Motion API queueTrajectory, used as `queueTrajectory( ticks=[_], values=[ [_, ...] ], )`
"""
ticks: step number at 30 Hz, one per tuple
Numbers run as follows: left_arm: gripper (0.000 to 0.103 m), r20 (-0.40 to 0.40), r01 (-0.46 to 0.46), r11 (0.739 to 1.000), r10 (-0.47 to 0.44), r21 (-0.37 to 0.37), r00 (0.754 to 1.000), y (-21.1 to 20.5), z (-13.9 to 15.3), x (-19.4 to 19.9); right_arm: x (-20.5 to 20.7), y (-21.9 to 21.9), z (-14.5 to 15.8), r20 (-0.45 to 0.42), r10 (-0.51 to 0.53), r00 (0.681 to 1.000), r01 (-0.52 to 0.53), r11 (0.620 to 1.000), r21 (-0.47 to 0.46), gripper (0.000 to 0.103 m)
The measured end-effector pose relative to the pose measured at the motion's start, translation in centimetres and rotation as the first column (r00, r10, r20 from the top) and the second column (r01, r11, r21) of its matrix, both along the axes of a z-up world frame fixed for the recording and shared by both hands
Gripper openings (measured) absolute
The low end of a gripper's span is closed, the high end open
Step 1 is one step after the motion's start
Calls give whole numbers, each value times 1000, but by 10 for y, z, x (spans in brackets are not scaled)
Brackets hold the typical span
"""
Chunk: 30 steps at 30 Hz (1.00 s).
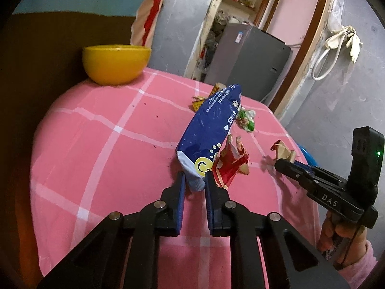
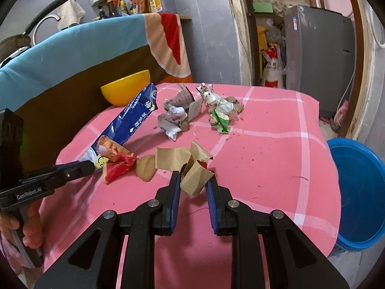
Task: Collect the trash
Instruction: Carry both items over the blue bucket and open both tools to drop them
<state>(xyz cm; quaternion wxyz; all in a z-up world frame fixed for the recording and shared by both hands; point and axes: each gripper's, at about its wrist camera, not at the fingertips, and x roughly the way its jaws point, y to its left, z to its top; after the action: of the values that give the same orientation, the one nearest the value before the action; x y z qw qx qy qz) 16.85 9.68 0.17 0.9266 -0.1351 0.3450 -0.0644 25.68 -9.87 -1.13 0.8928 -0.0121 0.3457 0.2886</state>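
Observation:
A long blue bag (image 1: 207,125) rises at a slant off the pink checked tablecloth (image 1: 96,144). Its white near end sits between the fingers of my left gripper (image 1: 195,177), which is shut on it. A crumpled red wrapper (image 1: 231,166) lies against the bag's right side. In the right wrist view my right gripper (image 2: 193,178) is shut on a curled scrap of brown paper (image 2: 196,180), and more brown paper (image 2: 170,159) lies just beyond. The left gripper (image 2: 89,166) comes in from the left, at the blue bag (image 2: 134,118).
A yellow bowl (image 2: 125,91) stands at the table's far left edge. Crumpled grey paper (image 2: 173,118) and a green-white wrapper (image 2: 220,118) lie mid-table. A blue bucket (image 2: 358,192) sits on the floor to the right of the table. A grey fridge (image 2: 320,55) stands behind.

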Motion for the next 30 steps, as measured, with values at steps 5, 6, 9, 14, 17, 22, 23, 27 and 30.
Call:
queueTrajectory(
  ticks=[5,6,9,14,17,22,23,27,30],
  values=[
    [12,81,-67,997,64,31,995,0,9,-18,-8,-6,8,51,-8,999,6,999,39,19],
    [12,95,-77,996,73,39,993,-2,12,-19,-11,-7,11,74,-14,997,11,999,51,19],
    [12,164,-110,992,100,54,981,-7,23,-27,-16,-12,22,127,-28,991,18,997,80,19],
    [12,280,-113,992,92,61,956,-25,46,-30,-29,-23,48,263,-77,962,45,991,124,19],
    [12,335,-84,995,62,51,940,-44,60,-26,-34,-35,63,327,-115,938,68,986,152,19],
    [12,389,-10,999,-8,43,921,-83,78,-9,-41,-71,89,423,-216,880,146,971,191,19],
    [12,399,14,999,-31,46,916,-95,82,-3,-41,-77,92,434,-230,871,159,968,192,19],
    [12,426,100,994,-112,52,898,-138,90,23,-41,-114,102,481,-312,819,251,950,188,19],
    [12,420,166,985,-168,42,892,-171,92,42,-37,-142,103,487,-371,791,320,929,187,19]
  ],
)
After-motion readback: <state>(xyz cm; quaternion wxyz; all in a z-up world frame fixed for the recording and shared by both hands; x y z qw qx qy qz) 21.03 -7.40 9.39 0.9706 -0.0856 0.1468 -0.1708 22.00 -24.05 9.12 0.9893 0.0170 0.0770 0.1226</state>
